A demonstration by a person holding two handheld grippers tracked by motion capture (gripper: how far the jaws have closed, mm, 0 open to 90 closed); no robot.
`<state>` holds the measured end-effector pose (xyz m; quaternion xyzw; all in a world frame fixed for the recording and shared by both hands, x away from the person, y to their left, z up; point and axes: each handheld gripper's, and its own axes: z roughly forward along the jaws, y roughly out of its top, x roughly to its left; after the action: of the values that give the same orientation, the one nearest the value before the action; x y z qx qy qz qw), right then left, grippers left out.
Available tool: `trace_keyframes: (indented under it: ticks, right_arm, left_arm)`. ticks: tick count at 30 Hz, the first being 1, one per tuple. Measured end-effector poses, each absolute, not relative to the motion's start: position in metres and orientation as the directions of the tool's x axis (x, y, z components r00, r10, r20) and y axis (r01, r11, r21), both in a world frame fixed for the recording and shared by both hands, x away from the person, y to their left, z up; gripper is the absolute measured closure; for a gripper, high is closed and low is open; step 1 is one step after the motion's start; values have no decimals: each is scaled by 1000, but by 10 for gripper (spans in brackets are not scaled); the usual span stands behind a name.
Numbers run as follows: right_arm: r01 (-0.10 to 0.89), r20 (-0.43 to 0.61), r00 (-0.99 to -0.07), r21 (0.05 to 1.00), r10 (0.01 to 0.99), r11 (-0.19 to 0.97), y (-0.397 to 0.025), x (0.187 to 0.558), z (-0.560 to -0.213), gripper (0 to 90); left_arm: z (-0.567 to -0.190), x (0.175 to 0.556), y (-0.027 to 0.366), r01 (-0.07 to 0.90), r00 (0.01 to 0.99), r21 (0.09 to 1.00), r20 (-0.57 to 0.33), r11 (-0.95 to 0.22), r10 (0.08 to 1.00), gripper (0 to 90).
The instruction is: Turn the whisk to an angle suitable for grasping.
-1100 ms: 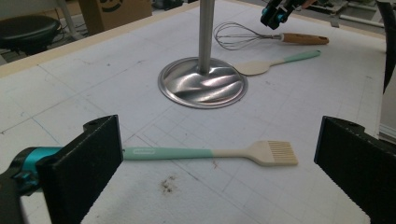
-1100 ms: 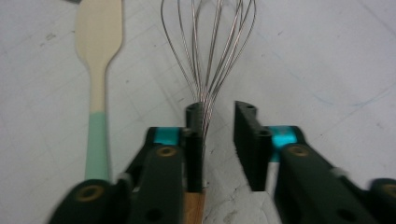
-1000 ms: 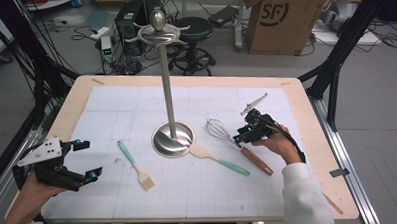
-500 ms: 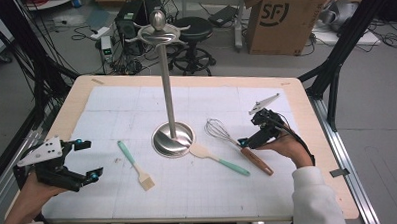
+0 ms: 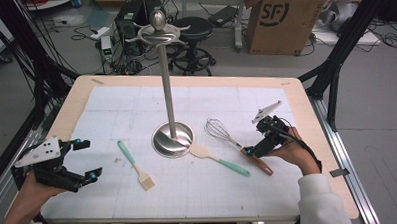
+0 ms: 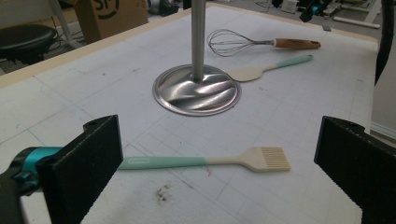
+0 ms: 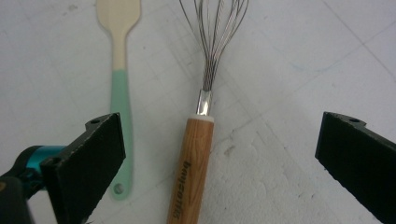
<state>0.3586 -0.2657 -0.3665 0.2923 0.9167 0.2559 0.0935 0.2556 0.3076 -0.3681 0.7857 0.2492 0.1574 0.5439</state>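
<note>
Both grippers [image 5: 83,158] [image 5: 252,151] wide open

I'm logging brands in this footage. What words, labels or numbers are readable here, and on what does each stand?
"SF": on the cardboard box on the floor behind the table.
"bonjeanie", roughly; the letters are blurred: on the wooden handle of the whisk.
A small mark on the teal handle of the brush: too small to read.

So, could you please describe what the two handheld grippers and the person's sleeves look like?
Both are black. The left gripper has teal accents at its jaw tips and a grey three-cornered plate with small holes on top. The right gripper carries a similar grey plate and a black cable. The person wears white sleeves.
</note>
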Motion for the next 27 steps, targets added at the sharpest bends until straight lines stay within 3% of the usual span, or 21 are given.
trace_keyframes:
  ticks: [10, 15, 18, 27]
  right_arm:
    - [507, 13, -820, 478, 572, 717, -269, 356, -393, 4]
    - [504, 27, -832, 458, 555, 733, -267, 356, -400, 64]
    - [510, 24, -830, 440, 557, 740, -264, 356, -404, 209]
    - [520, 34, -831, 401, 555, 754, -259, 360, -410, 388]
  left_arm:
    - [-369, 257, 308, 225, 826, 931, -26, -287, 564, 17]
    - [-369, 256, 307, 226, 824, 932, -28, -284, 565, 17]
    - [-369, 257, 307, 224, 827, 931, -26, -287, 562, 16]
    - [-369, 257, 308, 225, 823, 933, -27, -282, 567, 17]
